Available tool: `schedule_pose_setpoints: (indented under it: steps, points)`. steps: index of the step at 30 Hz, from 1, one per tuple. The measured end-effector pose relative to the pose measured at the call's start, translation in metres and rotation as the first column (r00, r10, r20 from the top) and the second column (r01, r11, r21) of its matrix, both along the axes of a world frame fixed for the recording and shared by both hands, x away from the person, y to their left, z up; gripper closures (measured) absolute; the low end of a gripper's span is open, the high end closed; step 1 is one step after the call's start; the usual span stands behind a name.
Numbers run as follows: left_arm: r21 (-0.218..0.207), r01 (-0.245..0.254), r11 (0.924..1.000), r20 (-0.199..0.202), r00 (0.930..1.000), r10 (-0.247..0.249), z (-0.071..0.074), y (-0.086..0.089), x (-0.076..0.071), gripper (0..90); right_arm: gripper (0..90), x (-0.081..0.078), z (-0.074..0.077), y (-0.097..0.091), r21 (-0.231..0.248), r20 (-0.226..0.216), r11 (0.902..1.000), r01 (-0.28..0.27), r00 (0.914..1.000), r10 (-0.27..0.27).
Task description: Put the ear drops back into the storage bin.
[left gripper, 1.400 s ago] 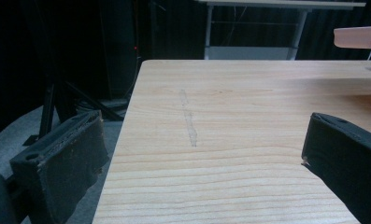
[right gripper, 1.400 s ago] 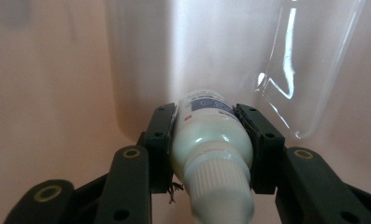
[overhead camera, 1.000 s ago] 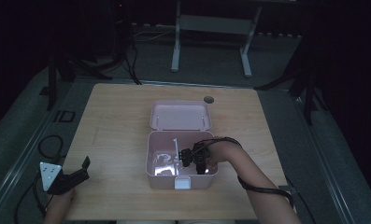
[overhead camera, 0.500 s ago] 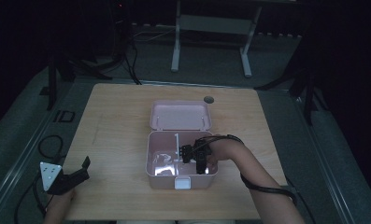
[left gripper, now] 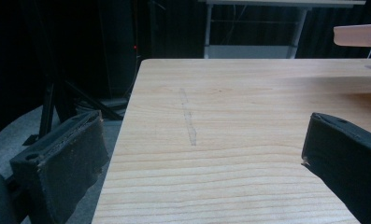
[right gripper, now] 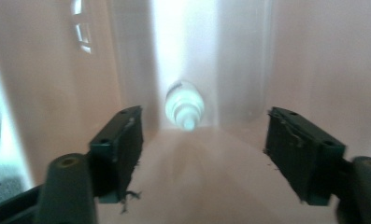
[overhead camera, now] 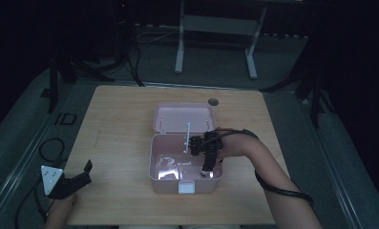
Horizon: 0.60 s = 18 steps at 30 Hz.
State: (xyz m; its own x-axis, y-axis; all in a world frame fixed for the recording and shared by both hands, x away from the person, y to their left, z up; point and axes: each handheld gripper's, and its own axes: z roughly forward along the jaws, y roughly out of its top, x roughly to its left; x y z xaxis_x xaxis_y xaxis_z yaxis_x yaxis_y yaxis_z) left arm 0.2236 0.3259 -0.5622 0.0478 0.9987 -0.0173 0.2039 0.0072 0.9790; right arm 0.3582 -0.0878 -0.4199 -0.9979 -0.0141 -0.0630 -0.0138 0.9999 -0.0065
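An open pink box (overhead camera: 152,162) sits mid-table with its lid (overhead camera: 182,117) laid back behind it. My right gripper (overhead camera: 207,171) points down into the box's right side. Its jaws have just been opening and now stand open with nothing between the pads. In the right gripper view a small white bottle (right gripper: 185,106) stands against the pink wall (right gripper: 57,70), beyond the right gripper (right gripper: 204,140). My left gripper (overhead camera: 82,177) rests open at the table's front left edge. In its own view the left gripper (left gripper: 206,144) faces bare wood.
Clear plastic (overhead camera: 169,164) lies in the box's left half, and a thin white rod (overhead camera: 188,136) stands at its back wall. A white latch (overhead camera: 187,187) is on the box front. A round grommet (overhead camera: 213,101) sits near the far table edge. The lid's edge (left gripper: 358,35) shows far right.
My right gripper has lifted a little inside the box and its jaws have spread apart. The left gripper has stayed where it was.
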Motion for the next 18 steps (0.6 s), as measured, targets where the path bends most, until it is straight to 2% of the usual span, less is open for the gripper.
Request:
schedule_pose_setpoints:
  steps: [5,8,13,18]
  points:
    - [0.001,0.0,1.0,-0.001,1.0,0.0,0.0,0.0,0.0,0.4,22.9,0.0,0.023,-0.013,0.06,0.015,0.9981,0.018,0.9997,-0.019]
    - [0.003,0.0,1.0,-0.001,1.0,0.0,0.0,0.0,0.0,0.3,22.1,0.001,0.034,-0.023,0.08,0.037,0.9962,0.035,0.9986,-0.038]
    - [0.004,0.0,1.0,-0.002,1.0,0.0,0.0,-0.001,0.0,0.3,20.6,0.001,0.044,-0.04,0.099,0.05,0.9932,0.062,0.9965,-0.068]
    - [0.008,0.0,1.0,-0.005,1.0,0.0,0.0,-0.001,0.0,0.4,18.9,0.0,0.051,-0.058,0.125,0.045,0.9887,0.082,0.995,-0.089]
